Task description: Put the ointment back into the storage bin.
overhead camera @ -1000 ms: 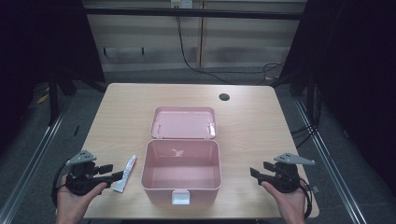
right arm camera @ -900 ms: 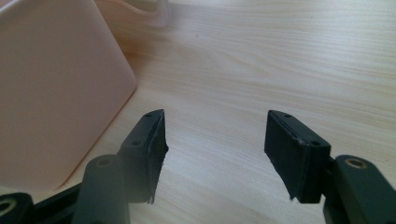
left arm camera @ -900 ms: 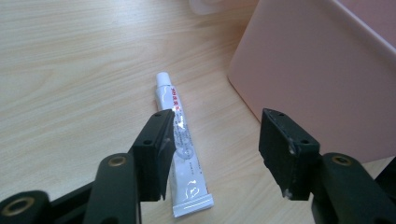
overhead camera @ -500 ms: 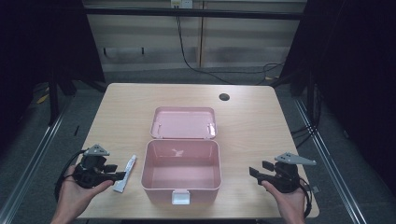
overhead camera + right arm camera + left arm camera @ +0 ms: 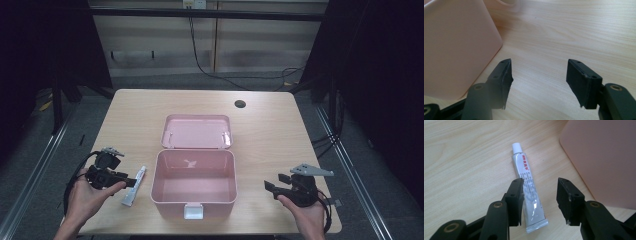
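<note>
High view: left gripper (image 5: 131,182) has shifted right along the desk (image 5: 280,125), now at the white tube (image 5: 135,186), which lies flat just left of the open pink box (image 5: 194,187). Right gripper (image 5: 271,186) unmoved (near the box's right side).

Left gripper view: jaws spread but just been closing; tube (image 5: 529,190) between them, left pad overlapping it, right pad clear.

Right gripper view: jaws spread over bare desk (image 5: 574,32), nothing between; box wall (image 5: 456,47) at left.
</note>
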A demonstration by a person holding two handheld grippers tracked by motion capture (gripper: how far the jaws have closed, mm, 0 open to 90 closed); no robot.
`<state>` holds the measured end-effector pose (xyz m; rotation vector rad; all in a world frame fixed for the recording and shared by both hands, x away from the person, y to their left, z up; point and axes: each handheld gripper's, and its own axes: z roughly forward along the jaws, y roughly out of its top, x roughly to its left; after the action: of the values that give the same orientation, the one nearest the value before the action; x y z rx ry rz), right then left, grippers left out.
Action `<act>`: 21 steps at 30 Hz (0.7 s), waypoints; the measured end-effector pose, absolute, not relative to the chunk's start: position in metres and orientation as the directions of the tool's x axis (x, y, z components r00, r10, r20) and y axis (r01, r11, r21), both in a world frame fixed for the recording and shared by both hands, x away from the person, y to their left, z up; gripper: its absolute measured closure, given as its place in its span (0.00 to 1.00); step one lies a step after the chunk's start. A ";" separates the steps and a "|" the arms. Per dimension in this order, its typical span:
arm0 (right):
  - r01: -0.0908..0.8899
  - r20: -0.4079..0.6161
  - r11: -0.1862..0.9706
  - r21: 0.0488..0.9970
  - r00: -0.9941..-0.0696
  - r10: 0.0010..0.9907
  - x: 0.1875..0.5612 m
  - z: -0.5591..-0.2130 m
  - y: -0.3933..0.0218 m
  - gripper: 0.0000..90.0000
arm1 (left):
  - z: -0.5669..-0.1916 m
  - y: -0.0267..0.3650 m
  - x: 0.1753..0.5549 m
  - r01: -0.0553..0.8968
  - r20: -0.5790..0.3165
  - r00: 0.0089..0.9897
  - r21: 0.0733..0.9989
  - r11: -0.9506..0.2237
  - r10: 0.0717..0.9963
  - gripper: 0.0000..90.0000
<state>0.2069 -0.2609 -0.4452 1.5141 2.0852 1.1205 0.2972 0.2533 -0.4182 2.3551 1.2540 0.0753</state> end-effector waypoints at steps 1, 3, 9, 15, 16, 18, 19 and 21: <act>0.647 0.177 0.126 0.752 -0.382 0.907 0.207 -0.445 -0.261 0.42 | -0.418 0.252 0.299 0.774 -0.166 0.578 0.421 -0.473 0.799 0.63; 0.644 0.177 0.125 0.755 -0.384 0.906 0.207 -0.445 -0.261 0.41 | -0.419 0.249 0.303 0.775 -0.162 0.583 0.407 -0.484 0.796 0.63; 0.642 0.175 0.129 0.755 -0.388 0.905 0.207 -0.445 -0.260 0.41 | -0.425 0.242 0.311 0.780 -0.131 0.579 0.377 -0.500 0.805 0.65; 0.639 0.166 0.138 0.756 -0.392 0.905 0.207 -0.444 -0.258 0.41 | -0.437 0.241 0.317 0.795 -0.135 0.571 0.340 -0.503 0.810 0.66; 0.636 0.164 0.141 0.759 -0.395 0.904 0.207 -0.445 -0.258 0.41 | -0.440 0.240 0.318 0.798 -0.135 0.568 0.330 -0.504 0.812 0.66; 0.637 0.165 0.140 0.758 -0.395 0.904 0.208 -0.445 -0.258 0.41 | -0.443 0.238 0.318 0.800 -0.123 0.567 0.316 -0.510 0.814 0.66; 0.638 0.167 0.139 0.758 -0.395 0.903 0.208 -0.445 -0.258 0.41 | -0.443 0.238 0.319 0.800 -0.120 0.567 0.315 -0.510 0.815 0.66; 0.639 0.167 0.139 0.756 -0.395 0.903 0.208 -0.445 -0.258 0.41 | -0.445 0.237 0.320 0.805 -0.118 0.560 0.311 -0.505 0.820 0.67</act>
<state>0.2076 -0.2576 -0.4447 1.4912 2.0943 1.1230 0.3195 0.2368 -0.4447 2.4677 1.3338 0.0631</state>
